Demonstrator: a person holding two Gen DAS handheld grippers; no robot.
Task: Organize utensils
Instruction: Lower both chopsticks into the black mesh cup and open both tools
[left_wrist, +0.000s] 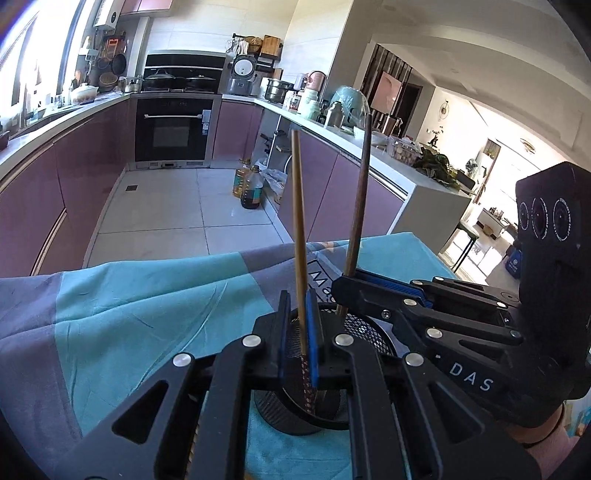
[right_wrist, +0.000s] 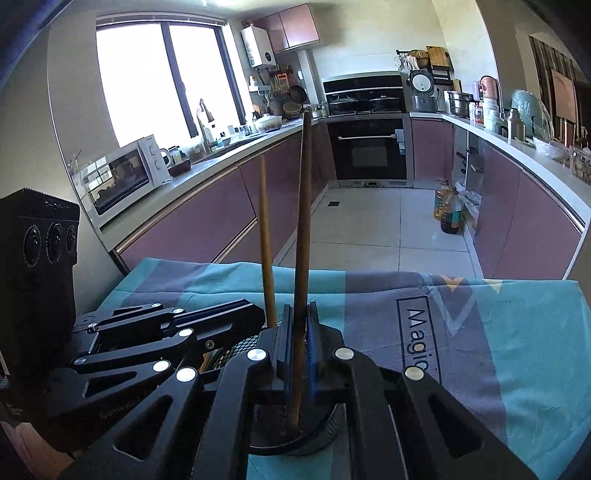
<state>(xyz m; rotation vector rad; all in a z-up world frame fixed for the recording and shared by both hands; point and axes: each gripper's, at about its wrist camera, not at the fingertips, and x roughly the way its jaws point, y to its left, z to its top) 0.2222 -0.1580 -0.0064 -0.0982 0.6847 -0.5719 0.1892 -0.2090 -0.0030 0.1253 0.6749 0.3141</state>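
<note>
The left gripper (left_wrist: 300, 332) is pinching a light bamboo chopstick (left_wrist: 297, 221), and the right gripper (right_wrist: 300, 343) is clamping a dark wooden chopstick (right_wrist: 303, 229). Both are angling downward, side by side, lower ends inside the black mesh holder (left_wrist: 364, 326) standing on the near teal tablecloth (left_wrist: 147, 295).

The lower end of the light chopstick (left_wrist: 300, 236) is hidden behind the left gripper (left_wrist: 300, 328), inside the black mesh holder (left_wrist: 364, 326). The dark chopstick (right_wrist: 302, 236) likewise vanishes into the holder behind the right gripper (right_wrist: 299, 334). The table's near edge is cut off.
</note>
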